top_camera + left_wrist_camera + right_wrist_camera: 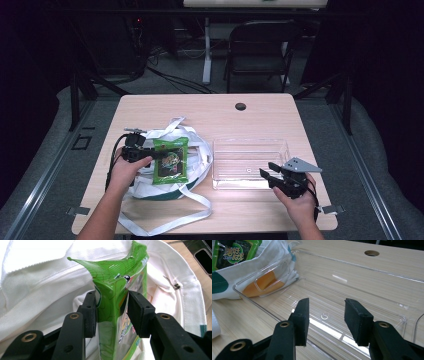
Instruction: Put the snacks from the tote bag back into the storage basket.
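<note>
A: From the high view, the left gripper (150, 155) holds the glossy green snack packet (171, 160) over the white cloth tote bag (192, 150), near the pale wooden table (200, 107)'s left edge.

B: Its own view: jaws clamped on the packet, bag mouth behind. Seemingly lifting it out.

A: Right gripper (327, 315)?

B: Jaws apart, empty, above the clear plastic tray (362, 267). Next, carry it across. Dark room, folding chair (260, 45) behind

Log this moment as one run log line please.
left gripper: shut on green snack packet | packet: over white tote bag | right gripper: open, empty, at clear bin | bin: empty
</note>
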Demonstrator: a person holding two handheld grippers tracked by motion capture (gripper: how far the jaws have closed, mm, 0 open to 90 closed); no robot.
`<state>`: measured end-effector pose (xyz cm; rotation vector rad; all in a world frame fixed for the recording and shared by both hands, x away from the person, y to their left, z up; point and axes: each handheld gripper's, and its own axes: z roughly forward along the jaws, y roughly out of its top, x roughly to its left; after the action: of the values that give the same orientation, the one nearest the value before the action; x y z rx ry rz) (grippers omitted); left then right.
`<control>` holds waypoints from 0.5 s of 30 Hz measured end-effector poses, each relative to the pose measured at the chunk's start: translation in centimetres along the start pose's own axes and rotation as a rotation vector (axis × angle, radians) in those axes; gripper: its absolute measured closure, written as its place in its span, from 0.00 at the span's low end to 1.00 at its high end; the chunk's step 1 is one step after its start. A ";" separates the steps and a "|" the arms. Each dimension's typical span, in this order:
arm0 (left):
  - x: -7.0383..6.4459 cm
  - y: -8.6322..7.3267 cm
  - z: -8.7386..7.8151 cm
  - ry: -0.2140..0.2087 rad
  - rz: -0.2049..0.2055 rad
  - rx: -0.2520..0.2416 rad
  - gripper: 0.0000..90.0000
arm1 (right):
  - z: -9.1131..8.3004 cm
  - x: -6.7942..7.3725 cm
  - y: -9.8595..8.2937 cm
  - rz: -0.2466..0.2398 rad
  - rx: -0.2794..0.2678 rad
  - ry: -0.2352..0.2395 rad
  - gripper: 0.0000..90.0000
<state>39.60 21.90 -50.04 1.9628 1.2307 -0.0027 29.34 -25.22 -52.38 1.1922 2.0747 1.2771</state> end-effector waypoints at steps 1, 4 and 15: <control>-0.1 0.0 0.0 -0.001 0.005 0.002 0.69 | 0.0 0.0 0.0 -0.001 0.000 0.000 0.62; -0.3 0.1 -0.2 -0.005 0.014 0.002 0.70 | 0.0 0.0 0.0 -0.004 -0.001 -0.001 0.61; -0.7 0.2 -0.9 -0.026 0.043 0.014 0.77 | 0.0 0.0 0.0 0.000 -0.004 -0.002 0.61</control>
<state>39.04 21.83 -49.02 1.9947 1.1747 -0.0148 29.31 -25.22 -52.39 1.1914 2.0699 1.2795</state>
